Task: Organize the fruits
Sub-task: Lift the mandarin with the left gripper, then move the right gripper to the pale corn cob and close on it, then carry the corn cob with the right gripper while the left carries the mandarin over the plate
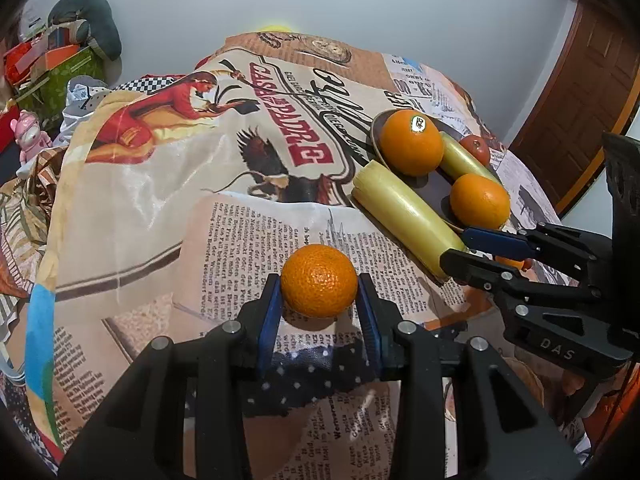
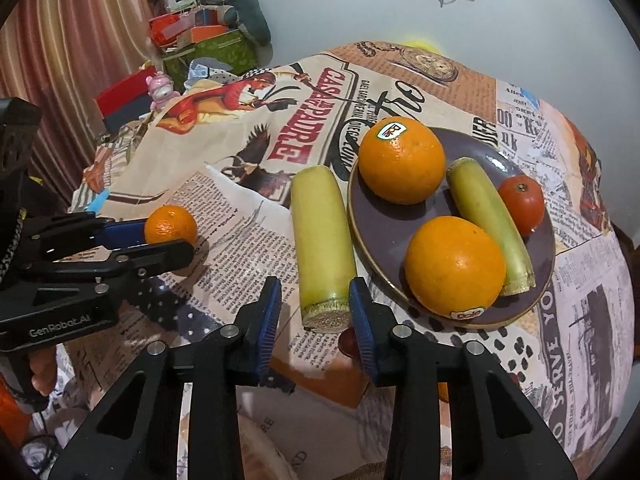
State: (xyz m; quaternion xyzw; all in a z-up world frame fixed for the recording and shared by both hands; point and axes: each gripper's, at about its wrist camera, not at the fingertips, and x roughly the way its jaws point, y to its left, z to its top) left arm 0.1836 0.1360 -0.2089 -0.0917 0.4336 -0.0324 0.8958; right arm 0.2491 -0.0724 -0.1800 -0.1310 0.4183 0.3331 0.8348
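I have the left gripper (image 1: 319, 300) around a small mandarin (image 1: 319, 280) at lower centre of the left wrist view; its blue pads sit against both flanks of the fruit, so I judge the jaws closed on it, though the mandarin looks to be resting on the printed tablecloth (image 1: 160, 184) with its shadow just beneath. In the right wrist view the same mandarin (image 2: 171, 225) shows at middle left between the left tool's fingers. The right gripper (image 2: 315, 312) stands open at lower centre, its pads either side of the cut end of a pale yellow-green stalk (image 2: 322, 240) that lies on the cloth just beside the purple plate (image 2: 384, 224); the right pad is touching or nearly touching the stalk, the left pad is apart from it. On the plate, at right of that view, are two big oranges (image 2: 401, 160) (image 2: 455, 266), a second stalk (image 2: 490, 224) and a tomato (image 2: 521, 204). To do this step well I would lift the mandarin straight up before travelling, keeping the squeeze gentle since the skin is soft and the fruit round enough to roll out sideways. The plate is crowded, so I would aim for the bare patch at its near left rim and set down low. With the right tool I would shift slightly left to centre the stalk before closing, gripping further up than the very tip so it does not pivot.
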